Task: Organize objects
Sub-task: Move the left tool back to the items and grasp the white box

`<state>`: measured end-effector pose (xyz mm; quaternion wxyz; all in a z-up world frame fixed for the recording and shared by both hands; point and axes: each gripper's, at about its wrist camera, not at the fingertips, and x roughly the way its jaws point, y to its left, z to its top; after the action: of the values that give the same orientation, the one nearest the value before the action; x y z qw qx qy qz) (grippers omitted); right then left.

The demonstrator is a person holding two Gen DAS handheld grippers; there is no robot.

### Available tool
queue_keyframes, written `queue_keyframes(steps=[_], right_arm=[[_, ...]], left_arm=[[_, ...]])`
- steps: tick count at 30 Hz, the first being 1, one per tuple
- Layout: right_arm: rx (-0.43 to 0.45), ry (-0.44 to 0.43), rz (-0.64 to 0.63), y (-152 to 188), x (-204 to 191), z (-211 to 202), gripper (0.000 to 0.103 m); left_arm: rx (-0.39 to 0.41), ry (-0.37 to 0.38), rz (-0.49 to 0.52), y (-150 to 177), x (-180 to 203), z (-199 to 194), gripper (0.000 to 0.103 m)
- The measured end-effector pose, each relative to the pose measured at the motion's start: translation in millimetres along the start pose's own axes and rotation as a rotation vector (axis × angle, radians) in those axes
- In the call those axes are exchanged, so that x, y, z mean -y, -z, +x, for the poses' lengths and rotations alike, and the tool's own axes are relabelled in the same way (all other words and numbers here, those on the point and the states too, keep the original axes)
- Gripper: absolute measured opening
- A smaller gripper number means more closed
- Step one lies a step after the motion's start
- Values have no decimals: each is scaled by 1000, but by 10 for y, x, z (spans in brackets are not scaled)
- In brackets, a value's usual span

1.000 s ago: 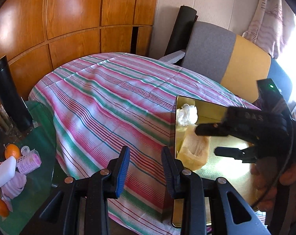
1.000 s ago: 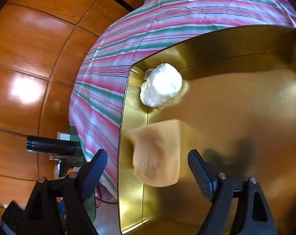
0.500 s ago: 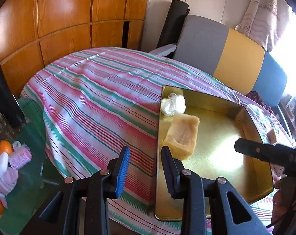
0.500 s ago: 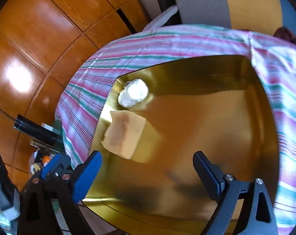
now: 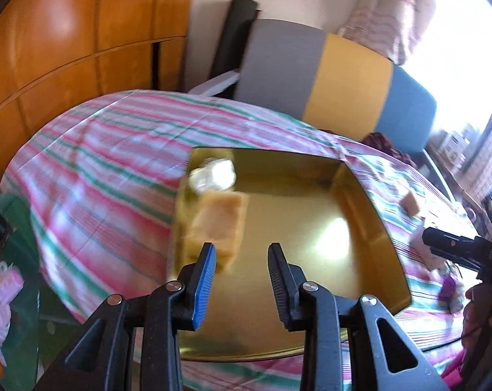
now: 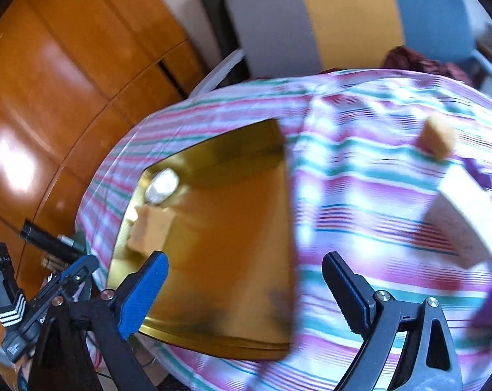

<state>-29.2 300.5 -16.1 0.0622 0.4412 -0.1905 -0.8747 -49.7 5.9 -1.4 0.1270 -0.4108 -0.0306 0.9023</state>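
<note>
A gold tray (image 5: 311,228) lies on the striped tablecloth. In its left end lie a tan sponge-like block (image 5: 218,224) and a white crumpled ball (image 5: 213,176). My left gripper (image 5: 242,251) hovers over the tray's near edge, shut to its narrow gap with nothing in it. My right gripper (image 6: 244,257) stands wide open and empty above the tray's right rim (image 6: 286,228), and the block (image 6: 151,228) lies apart from it to the left. On the cloth to the right are a small tan cube (image 6: 436,140) and a cream box (image 6: 467,218).
Purple items (image 6: 490,306) lie at the cloth's right edge. A grey, yellow and blue chair (image 5: 311,75) stands behind the table. A green glass side table (image 5: 17,260) with pink and orange things is at the lower left. Wooden panels line the wall.
The right gripper has let go of the tan block, widened its jaws and pulled back to the right over the cloth. The left gripper has drifted right, over the tray's near edge.
</note>
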Motion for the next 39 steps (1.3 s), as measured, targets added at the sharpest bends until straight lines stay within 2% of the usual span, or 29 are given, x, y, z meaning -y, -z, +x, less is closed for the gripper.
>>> queue_keyframes(steps=[5, 10, 15, 18, 20, 22, 23, 25, 32, 35, 39], right_arm=[[67, 99, 59, -52, 581, -411, 101], [161, 237, 151, -123, 1299, -982, 103], [289, 380, 331, -45, 2111, -1456, 103], [348, 432, 457, 144, 2535, -1552, 103], [334, 413, 579, 226, 2779, -1566, 103], [370, 368, 656, 262, 2924, -1624, 103], [371, 361, 662, 269, 2944, -1633, 103], [364, 330, 671, 257, 2965, -1607, 103], [340, 276, 608, 159, 2856, -1502, 103], [342, 260, 593, 189, 2819, -1508, 103], [340, 238, 600, 226, 2830, -1521, 103]], left_arm=[[-5, 79, 97, -124, 479, 5, 33], [-37, 189, 205, -205, 1118, 76, 35], [-128, 321, 285, -209, 1809, 276, 36], [-195, 381, 315, -170, 2199, 430, 37], [-236, 408, 326, -128, 2421, 532, 41], [-286, 430, 322, -81, 2617, 656, 44], [-318, 441, 313, -58, 2723, 746, 46], [-369, 449, 290, -4, 2856, 893, 57], [-524, 425, 128, 84, 3136, 1415, 74], [-535, 397, 73, 69, 3243, 1579, 81], [-557, 353, 33, 48, 3362, 1774, 82]])
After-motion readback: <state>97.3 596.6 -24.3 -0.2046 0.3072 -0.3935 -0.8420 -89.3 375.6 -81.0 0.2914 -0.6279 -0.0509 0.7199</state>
